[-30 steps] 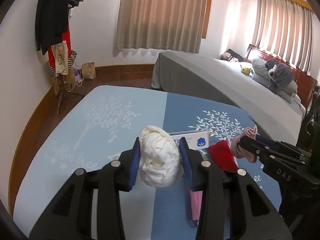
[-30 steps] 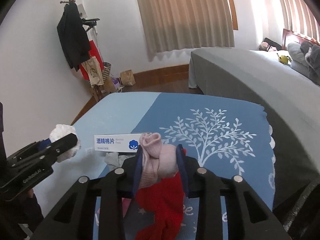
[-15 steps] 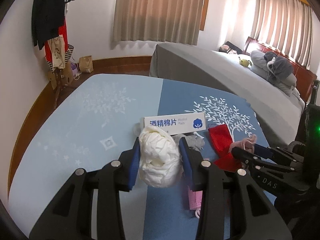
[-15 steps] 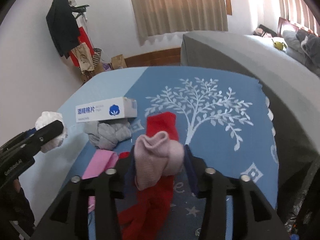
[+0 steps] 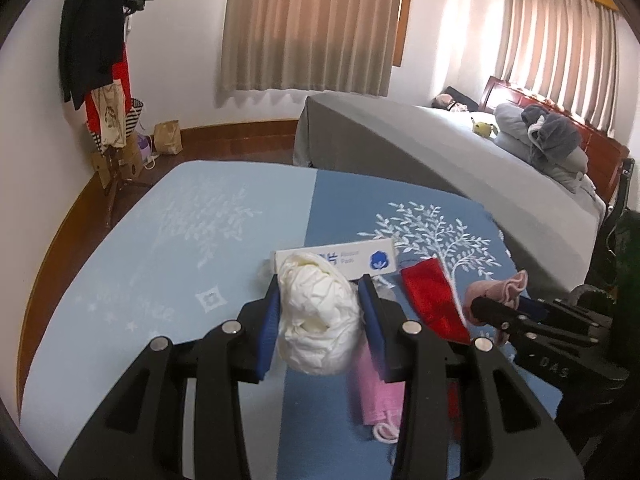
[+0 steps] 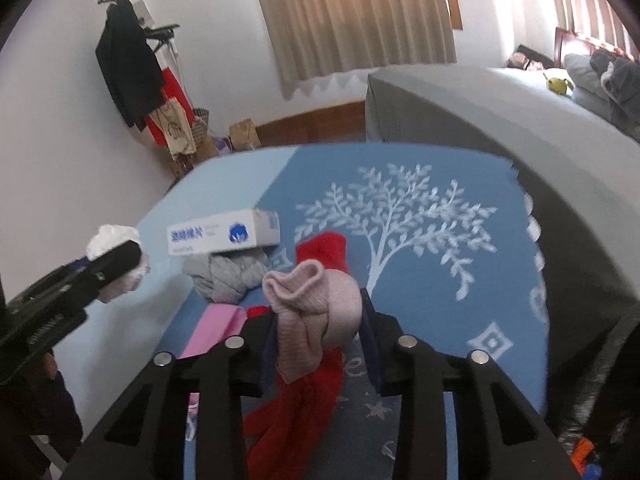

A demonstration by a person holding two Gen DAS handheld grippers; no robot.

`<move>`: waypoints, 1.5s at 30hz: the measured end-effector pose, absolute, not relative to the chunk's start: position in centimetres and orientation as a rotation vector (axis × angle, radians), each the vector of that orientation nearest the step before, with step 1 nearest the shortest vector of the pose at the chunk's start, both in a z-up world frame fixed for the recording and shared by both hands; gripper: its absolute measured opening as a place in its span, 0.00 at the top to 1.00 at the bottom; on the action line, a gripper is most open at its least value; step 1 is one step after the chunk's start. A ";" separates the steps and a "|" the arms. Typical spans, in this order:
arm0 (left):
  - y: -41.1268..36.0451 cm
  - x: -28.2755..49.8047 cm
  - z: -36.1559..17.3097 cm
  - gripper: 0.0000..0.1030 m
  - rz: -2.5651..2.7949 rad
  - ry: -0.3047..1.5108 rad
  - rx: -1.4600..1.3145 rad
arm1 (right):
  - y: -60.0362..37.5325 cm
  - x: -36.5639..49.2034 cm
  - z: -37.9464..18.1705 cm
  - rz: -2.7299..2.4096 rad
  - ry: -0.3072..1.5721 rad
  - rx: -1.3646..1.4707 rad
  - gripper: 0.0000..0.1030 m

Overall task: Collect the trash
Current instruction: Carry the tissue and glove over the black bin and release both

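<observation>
My left gripper (image 5: 318, 320) is shut on a crumpled white paper wad (image 5: 316, 316) and holds it above the blue table cloth (image 5: 180, 248); it also shows at the left of the right wrist view (image 6: 116, 256). My right gripper (image 6: 320, 320) is shut on a pale pink knit sock (image 6: 316, 304) above a red sock (image 6: 320, 252); it shows at the right of the left wrist view (image 5: 496, 300). A white box with blue print (image 6: 222, 234) lies on the table behind both grippers.
A grey cloth (image 6: 228, 276) lies under the box, a pink cloth (image 6: 216, 326) near the front. A grey-covered bed (image 5: 440, 160) stands behind the table on the right. A coat rack (image 5: 104, 80) stands by the left wall.
Both grippers still hold their items. The views have shifted slightly; the box and socks sit a little differently in the frame than half a second ago.
</observation>
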State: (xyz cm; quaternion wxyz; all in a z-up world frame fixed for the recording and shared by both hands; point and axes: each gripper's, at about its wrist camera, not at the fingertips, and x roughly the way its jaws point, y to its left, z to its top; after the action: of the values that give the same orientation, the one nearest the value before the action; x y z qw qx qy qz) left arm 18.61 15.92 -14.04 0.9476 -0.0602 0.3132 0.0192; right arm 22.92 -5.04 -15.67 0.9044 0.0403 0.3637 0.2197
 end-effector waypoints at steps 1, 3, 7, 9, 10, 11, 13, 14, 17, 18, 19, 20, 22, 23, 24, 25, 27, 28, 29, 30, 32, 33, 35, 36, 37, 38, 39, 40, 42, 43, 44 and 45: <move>15.8 18.5 -13.9 0.64 0.035 0.634 -0.122 | -5.3 22.5 -15.0 0.451 0.734 0.079 0.66; 15.3 18.3 -13.4 0.64 0.026 0.625 -0.120 | -5.7 21.9 -14.0 0.445 0.707 0.078 0.66; 13.7 17.8 -12.2 0.64 0.003 0.604 -0.111 | -7.3 20.7 -11.5 0.426 0.662 0.095 0.66; 13.0 17.5 -11.6 0.64 -0.012 0.596 -0.110 | -8.2 20.2 -10.4 0.420 0.642 0.098 0.66; 12.5 17.4 -11.3 0.64 -0.019 0.593 -0.106 | -8.5 19.9 -10.0 0.417 0.634 0.100 0.66; 12.1 17.3 -11.1 0.64 -0.025 0.590 -0.103 | -8.9 19.6 -9.6 0.413 0.625 0.102 0.66; 11.2 16.9 -10.6 0.64 -0.044 0.584 -0.098 | -9.8 19.1 -8.7 0.405 0.610 0.108 0.66; 10.6 16.6 -10.4 0.64 -0.056 0.581 -0.097 | -10.3 18.8 -8.4 0.402 0.604 0.112 0.66; 9.4 16.1 -10.0 0.64 -0.082 0.576 -0.093 | -11.5 18.0 -7.6 0.385 0.591 0.121 0.66; 8.9 15.9 -9.8 0.64 -0.093 0.573 -0.093 | -12.0 17.7 -7.3 0.380 0.586 0.125 0.66; 8.4 15.7 -9.7 0.64 -0.104 0.570 -0.090 | -12.5 17.3 -7.1 0.374 0.580 0.128 0.66; 8.0 15.5 -9.6 0.64 -0.112 0.567 -0.088 | -13.0 16.9 -6.8 0.367 0.574 0.126 0.66; 6.9 15.2 -9.3 0.64 -0.133 0.561 -0.084 | -14.0 16.2 -6.4 0.352 0.566 0.125 0.66; 6.5 15.0 -9.2 0.64 -0.141 0.559 -0.082 | -14.4 15.9 -6.2 0.344 0.563 0.126 0.66; 5.9 14.8 -9.1 0.64 -0.154 0.555 -0.081 | -14.8 15.5 -6.1 0.338 0.560 0.127 0.66; 5.5 14.7 -9.0 0.64 -0.161 0.553 -0.080 | -15.5 15.1 -5.9 0.327 0.555 0.129 0.66; 4.7 14.3 -8.8 0.64 -0.179 0.549 -0.084 | -16.4 14.5 -5.7 0.311 0.549 0.131 0.66; 4.4 14.3 -8.7 0.64 -0.190 0.547 -0.085 | -17.1 14.0 -5.5 0.297 0.545 0.132 0.66; 3.9 14.1 -8.6 0.64 -0.199 0.544 -0.085 | -17.4 13.8 -5.5 0.290 0.543 0.132 0.66; 3.3 13.9 -8.5 0.64 -0.210 0.542 -0.083 | -18.1 13.4 -5.4 0.276 0.541 0.133 0.66; 2.3 13.6 -8.4 0.64 -0.235 0.536 -0.079 | -19.1 12.8 -5.3 0.257 0.539 0.137 0.66; 1.8 13.4 -8.3 0.64 -0.248 0.534 -0.077 | -19.8 12.4 -5.3 0.244 0.538 0.142 0.66; 0.6 13.1 -8.3 0.64 -0.273 0.533 -0.073 | -20.6 12.0 -5.3 0.224 0.537 0.148 0.66; -0.3 12.9 -8.3 0.64 -0.292 0.533 -0.070 | -21.2 11.7 -5.3 0.208 0.536 0.149 0.66; -0.8 12.9 -8.3 0.64 -0.303 0.532 -0.067 | -21.6 11.4 -5.3 0.199 0.535 0.150 0.66; -1.4 12.9 -8.3 0.64 -0.314 0.531 -0.064 | -22.2 11.2 -5.4 0.186 0.535 0.153 0.66; -2.1 12.7 -8.3 0.64 -0.328 0.530 -0.060 | -22.9 10.8 -5.4 0.170 0.535 0.157 0.66; -2.7 12.6 -8.3 0.64 -0.343 0.529 -0.057 | -23.3 10.6 -5.5 0.161 0.535 0.159 0.66; -3.7 12.4 -8.3 0.64 -0.368 0.528 -0.053 | -24.5 9.9 -5.7 0.132 0.536 0.162 0.66; -4.4 12.3 -8.4 0.64 -0.381 0.528 -0.049 | -25.0 9.7 -5.8 0.122 0.537 0.164 0.66; -4.9 12.3 -8.4 0.64 -0.391 0.527 -0.045 | -25.5 9.4 -5.9 0.110 0.537 0.166 0.66; -5.6 12.2 -8.5 0.64 -0.405 0.527 -0.041 | -26.2 9.1 -6.0 0.093 0.539 0.169 0.66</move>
State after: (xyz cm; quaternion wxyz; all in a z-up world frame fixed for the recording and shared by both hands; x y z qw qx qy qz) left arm 12.21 -5.55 -8.47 0.9450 -0.0201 0.2588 -0.1988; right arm 9.08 -26.20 -6.02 0.9593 0.0834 0.2657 0.0460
